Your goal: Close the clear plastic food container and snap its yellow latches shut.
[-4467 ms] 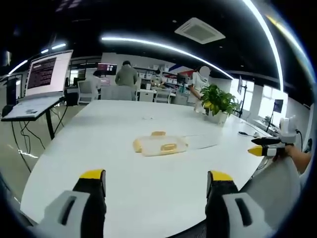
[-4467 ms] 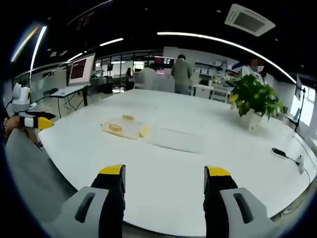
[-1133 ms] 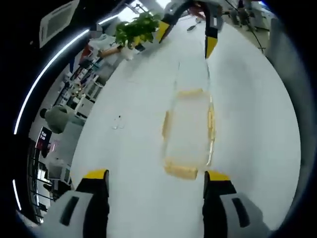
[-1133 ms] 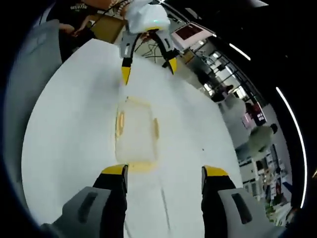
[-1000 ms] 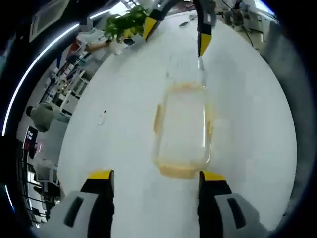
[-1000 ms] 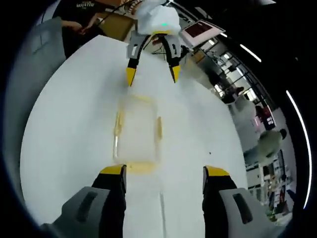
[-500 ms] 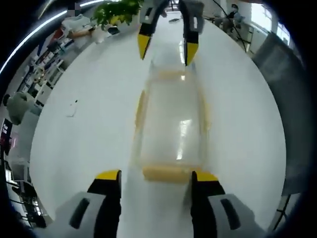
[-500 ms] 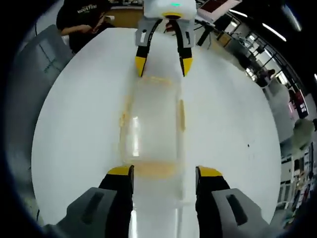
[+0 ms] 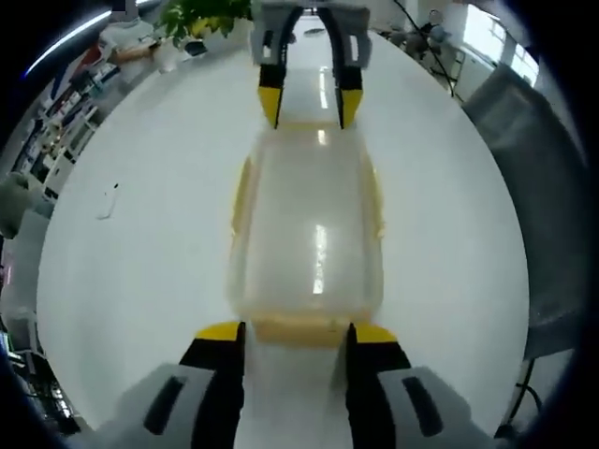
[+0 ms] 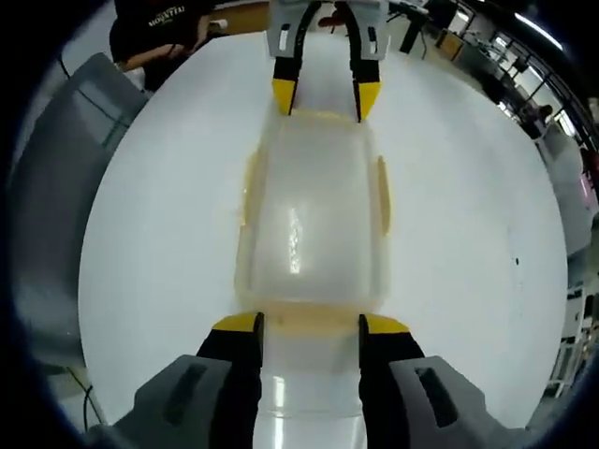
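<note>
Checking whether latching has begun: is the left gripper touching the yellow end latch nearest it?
Cannot tell. In the left gripper view the left gripper has its open jaws either side of the yellow latch, tips level with it, but no gap or contact shows plainly.

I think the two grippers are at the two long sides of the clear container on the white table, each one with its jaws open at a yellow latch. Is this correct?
Not quite: the grippers face each other at the two short ends of the container, not the long sides. In the left gripper view, the left gripper brackets the near end latch and the right gripper the far end. The jaws are open, on the white table.
</note>
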